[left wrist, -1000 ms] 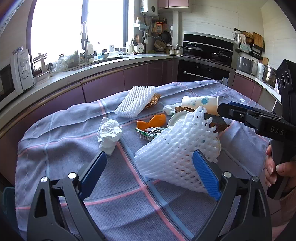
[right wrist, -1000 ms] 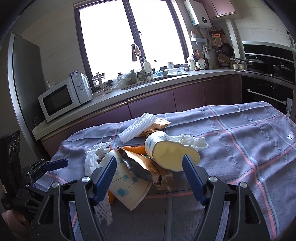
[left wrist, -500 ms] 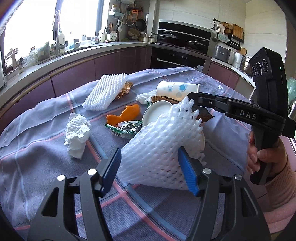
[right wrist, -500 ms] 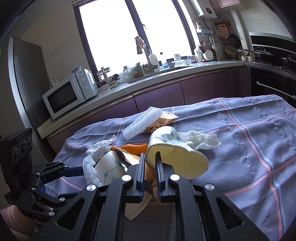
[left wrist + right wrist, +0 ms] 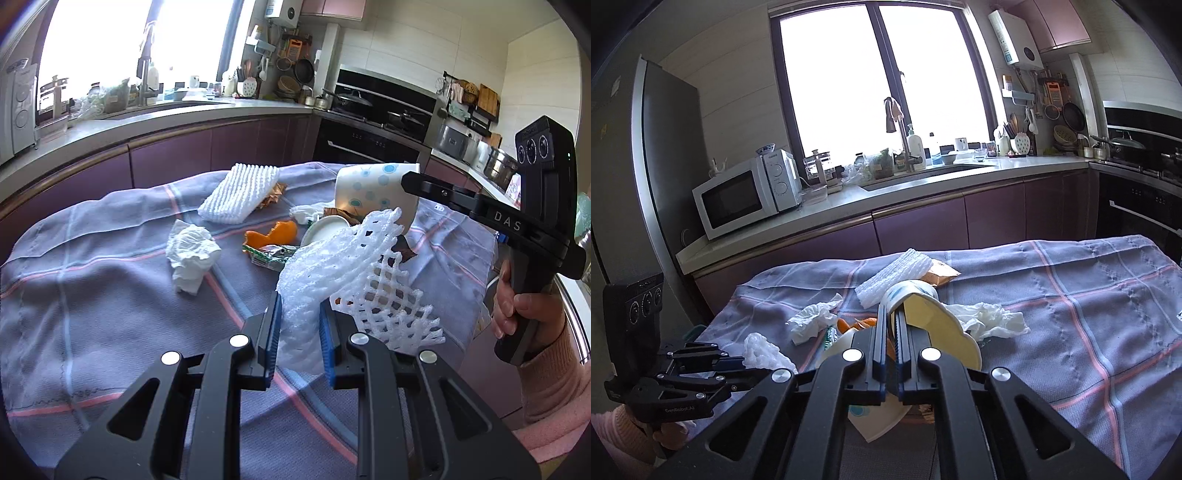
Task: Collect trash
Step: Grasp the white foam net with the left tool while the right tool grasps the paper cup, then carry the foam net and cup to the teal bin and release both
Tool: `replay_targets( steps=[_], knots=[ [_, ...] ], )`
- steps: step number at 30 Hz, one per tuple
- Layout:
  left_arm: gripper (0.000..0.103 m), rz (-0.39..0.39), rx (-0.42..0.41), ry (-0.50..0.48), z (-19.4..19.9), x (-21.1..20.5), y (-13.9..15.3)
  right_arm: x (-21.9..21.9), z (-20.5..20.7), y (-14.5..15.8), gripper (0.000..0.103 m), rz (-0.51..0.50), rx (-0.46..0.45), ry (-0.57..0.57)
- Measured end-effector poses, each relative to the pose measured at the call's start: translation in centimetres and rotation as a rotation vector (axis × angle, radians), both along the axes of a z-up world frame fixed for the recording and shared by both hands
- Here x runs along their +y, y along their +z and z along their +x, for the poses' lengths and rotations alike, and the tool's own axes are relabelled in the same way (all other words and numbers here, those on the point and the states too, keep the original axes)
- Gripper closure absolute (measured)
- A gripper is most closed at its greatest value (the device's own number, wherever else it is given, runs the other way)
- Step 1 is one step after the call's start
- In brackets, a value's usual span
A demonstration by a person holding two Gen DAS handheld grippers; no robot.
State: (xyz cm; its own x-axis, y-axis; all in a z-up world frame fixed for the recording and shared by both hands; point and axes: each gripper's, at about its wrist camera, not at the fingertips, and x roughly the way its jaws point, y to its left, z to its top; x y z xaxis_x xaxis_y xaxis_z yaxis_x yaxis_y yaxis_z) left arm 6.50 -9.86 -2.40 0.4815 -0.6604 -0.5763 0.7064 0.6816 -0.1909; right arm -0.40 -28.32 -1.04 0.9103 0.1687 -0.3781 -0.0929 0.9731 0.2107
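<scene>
White foam netting (image 5: pixel 332 266) fills the gap between the blue pads of the left tongs (image 5: pixel 300 332); their jaws have just been closing and now pinch its lower bunched end, while the open mesh fans up and to the right. It looks almost weightless, springy and easily crushed, so a pinch on the gathered part should hold better than one on the loose lattice, which could tear or slip. The right tongs (image 5: pixel 895 334) have also just been closing and now clamp the thin rim of a dotted paper cup (image 5: pixel 934 325), which hangs tilted, its mouth towards the camera. The cup is light but its wall buckles, so the rim fold seems the firmest place to grip. Around them, on the counter's checked cloth (image 5: pixel 92 295), lie a crumpled tissue (image 5: pixel 190 253), a piece of orange peel (image 5: pixel 273 234), a green wrapper (image 5: pixel 271 254), a second foam sleeve (image 5: pixel 238 192) over a gold wrapper (image 5: pixel 275 192), and another paper cup (image 5: pixel 327 230) behind the netting. No bin shows.
</scene>
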Motion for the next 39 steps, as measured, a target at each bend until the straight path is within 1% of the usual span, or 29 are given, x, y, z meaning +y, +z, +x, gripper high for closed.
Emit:
replay_targets(
  steps=[4, 7, 10, 14, 18, 22, 26, 31, 34, 39],
  knots=[
    [0.083, -0.018, -0.038, 0.104, -1.0, 4.5, 1.9, 2.5, -0.7, 2.1, 0.1, -0.024, -0.054, 0.07],
    [0.083, -0.026, -0.065, 0.204, -1.7, 8.9, 3.2, 5.4, -0.6, 3.4, 0.1, -0.005, -0.079, 0.184],
    [0.082, -0.016, -0.09, 0.332, -2.4, 13.9, 4.3, 9.6, 0.0, 4.2, 0.1, -0.007, -0.089, 0.315],
    [0.082, 0.008, -0.11, 0.508, -2.6, 20.9, 4.8, 16.0, 1.5, 4.3, 0.1, -0.003, -0.072, 0.501],
    [0.082, 0.046, -0.112, 0.667, -2.8, 27.5, 4.9, 22.5, 3.2, 4.1, 0.1, 0.0, -0.042, 0.673],
    [0.082, 0.09, -0.081, 0.784, -2.2, 33.0, 3.9, 28.4, 5.1, 3.7, 0.1, 0.002, -0.002, 0.787],
    [0.082, 0.123, -0.037, 0.855, -1.1, 36.7, 2.0, 33.0, 7.2, 2.8, 0.1, -0.012, 0.057, 0.852],
    [0.081, 0.162, 0.048, 0.907, 1.2, 39.7, -1.2, 37.7, 10.0, 1.0, 0.1, -0.042, 0.15, 0.886],
    [0.081, 0.187, 0.096, 0.918, 2.9, 40.3, -3.0, 39.8, 11.2, -0.1, 0.1, -0.076, 0.198, 0.893],
    [0.078, 0.23, 0.145, 0.924, 4.6, 40.5, -5.3, 41.7, 12.8, -1.7, 0.1, -0.12, 0.254, 0.897]
  ],
)
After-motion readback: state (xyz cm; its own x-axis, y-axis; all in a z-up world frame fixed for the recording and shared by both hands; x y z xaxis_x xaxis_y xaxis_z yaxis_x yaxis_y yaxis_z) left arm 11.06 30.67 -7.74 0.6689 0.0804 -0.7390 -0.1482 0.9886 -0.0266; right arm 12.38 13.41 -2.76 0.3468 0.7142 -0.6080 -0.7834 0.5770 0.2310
